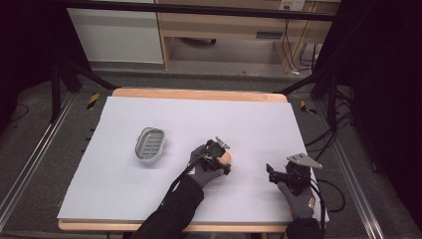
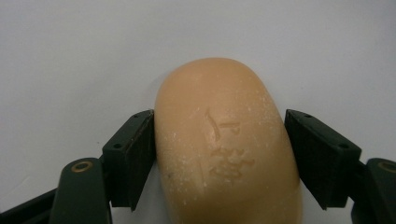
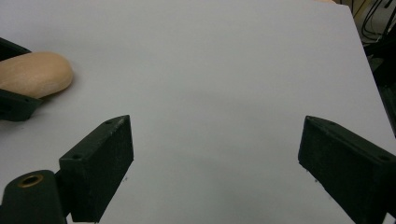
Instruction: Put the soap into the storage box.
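The left gripper (image 1: 222, 160) reaches forward, fingers (image 2: 133, 154) straddling the soap bar (image 2: 226, 144), one touching; the right gripper (image 1: 278, 174) rests near-right, fingers spread.

Lab recording rig: black frame (image 1: 199, 10), curtains (image 1: 388, 74), covered table (image 1: 199, 94).

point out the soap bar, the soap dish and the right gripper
soap bar (image 2: 224, 149), left gripper view, on its stamped top face
soap dish (image 1: 150, 144), high view, on its slotted inner floor
right gripper (image 3: 215, 163), right gripper view, midway between its open jaws
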{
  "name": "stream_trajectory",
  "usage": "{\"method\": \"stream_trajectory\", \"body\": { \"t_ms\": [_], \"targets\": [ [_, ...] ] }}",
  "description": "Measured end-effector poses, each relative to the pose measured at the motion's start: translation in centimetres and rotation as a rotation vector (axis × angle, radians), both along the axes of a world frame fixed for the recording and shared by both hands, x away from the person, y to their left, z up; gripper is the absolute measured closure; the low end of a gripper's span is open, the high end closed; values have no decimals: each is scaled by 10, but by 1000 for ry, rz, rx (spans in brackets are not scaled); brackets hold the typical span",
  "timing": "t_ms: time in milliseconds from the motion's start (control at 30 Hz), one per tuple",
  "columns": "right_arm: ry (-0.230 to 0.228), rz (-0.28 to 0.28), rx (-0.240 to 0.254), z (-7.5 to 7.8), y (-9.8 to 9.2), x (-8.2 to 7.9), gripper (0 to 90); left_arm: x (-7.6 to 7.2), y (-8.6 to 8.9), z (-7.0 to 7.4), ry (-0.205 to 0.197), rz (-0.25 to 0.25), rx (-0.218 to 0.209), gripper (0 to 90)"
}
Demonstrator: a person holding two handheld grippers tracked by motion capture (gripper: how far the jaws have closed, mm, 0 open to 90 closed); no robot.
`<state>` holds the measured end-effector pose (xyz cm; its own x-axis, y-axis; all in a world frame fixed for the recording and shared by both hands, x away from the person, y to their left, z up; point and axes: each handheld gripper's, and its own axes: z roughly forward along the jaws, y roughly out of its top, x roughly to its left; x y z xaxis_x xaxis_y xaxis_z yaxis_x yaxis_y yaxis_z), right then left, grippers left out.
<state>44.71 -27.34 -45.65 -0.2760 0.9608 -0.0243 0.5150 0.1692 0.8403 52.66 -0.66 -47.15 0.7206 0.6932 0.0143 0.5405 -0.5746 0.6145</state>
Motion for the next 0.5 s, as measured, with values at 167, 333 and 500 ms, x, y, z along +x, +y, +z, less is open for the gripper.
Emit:
{"method": "stream_trajectory", "body": {
  "t_ms": [167, 333, 500],
  "targets": [
    [4, 1, 2, 0, 0, 0, 103, 1, 0, 1, 5, 4, 3, 276],
    [2, 2, 2, 0, 0, 0, 103, 1, 0, 2, 3, 14, 6, 311],
    [2, 3, 3, 0, -1, 0, 103, 0, -2, 2, 5, 9, 14, 315]
  ]
}}
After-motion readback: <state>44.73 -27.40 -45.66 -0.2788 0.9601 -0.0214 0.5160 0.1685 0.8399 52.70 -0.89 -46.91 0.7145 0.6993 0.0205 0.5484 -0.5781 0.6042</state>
